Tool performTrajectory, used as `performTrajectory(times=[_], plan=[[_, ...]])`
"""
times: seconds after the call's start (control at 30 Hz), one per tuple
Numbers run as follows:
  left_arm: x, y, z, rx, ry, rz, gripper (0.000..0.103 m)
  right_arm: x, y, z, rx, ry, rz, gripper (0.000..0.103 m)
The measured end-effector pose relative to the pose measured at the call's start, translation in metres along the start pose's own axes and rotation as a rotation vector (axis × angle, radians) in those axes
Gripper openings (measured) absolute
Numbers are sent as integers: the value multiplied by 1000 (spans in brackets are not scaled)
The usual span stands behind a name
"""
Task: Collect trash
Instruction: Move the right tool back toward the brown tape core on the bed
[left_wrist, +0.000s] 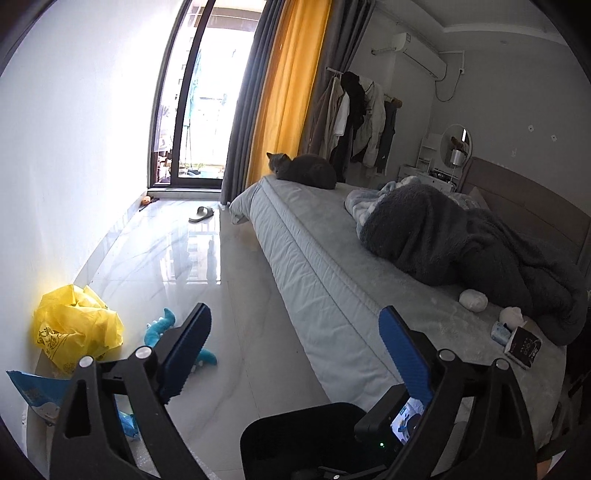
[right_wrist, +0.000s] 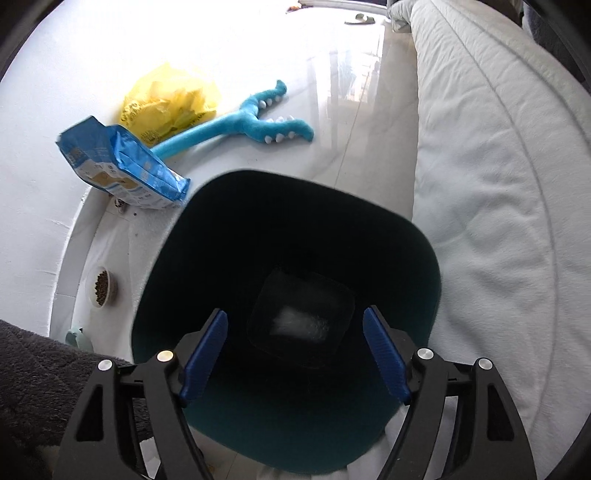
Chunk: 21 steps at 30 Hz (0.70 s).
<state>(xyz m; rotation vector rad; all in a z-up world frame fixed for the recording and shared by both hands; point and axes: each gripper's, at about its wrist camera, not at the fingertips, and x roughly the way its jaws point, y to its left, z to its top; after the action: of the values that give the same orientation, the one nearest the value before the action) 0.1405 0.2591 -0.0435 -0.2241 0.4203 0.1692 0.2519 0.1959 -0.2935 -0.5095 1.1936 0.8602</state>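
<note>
Left gripper (left_wrist: 295, 354) spread, empty. 2 white crumpled paper wads (left_wrist: 473, 298) lie on the grey bed (left_wrist: 332, 280), frame right, nearest it. Right gripper (right_wrist: 295, 354) spread, empty, above the dark teal bin (right_wrist: 432, 266) holding 1 wad.

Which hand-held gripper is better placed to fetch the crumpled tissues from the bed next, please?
Probably the left hand-held gripper: open, empty, facing the crumpled tissues on the bed. The right looks down into the bin.
</note>
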Motion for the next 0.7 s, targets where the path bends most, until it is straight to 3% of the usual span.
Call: performTrajectory(times=[0.27,0.4,0.7], plan=[[-11,-33,18,33,-74,-22,96,-56,-1,0,-44,-156,-10,79],[-11,-46,19,28,-79,-37,96,-87,-7,-3,-55,-257,-28,86],[-8,-81,22,56,-98,-54,96,-145,-43,-19,-32,-412,-85,87]])
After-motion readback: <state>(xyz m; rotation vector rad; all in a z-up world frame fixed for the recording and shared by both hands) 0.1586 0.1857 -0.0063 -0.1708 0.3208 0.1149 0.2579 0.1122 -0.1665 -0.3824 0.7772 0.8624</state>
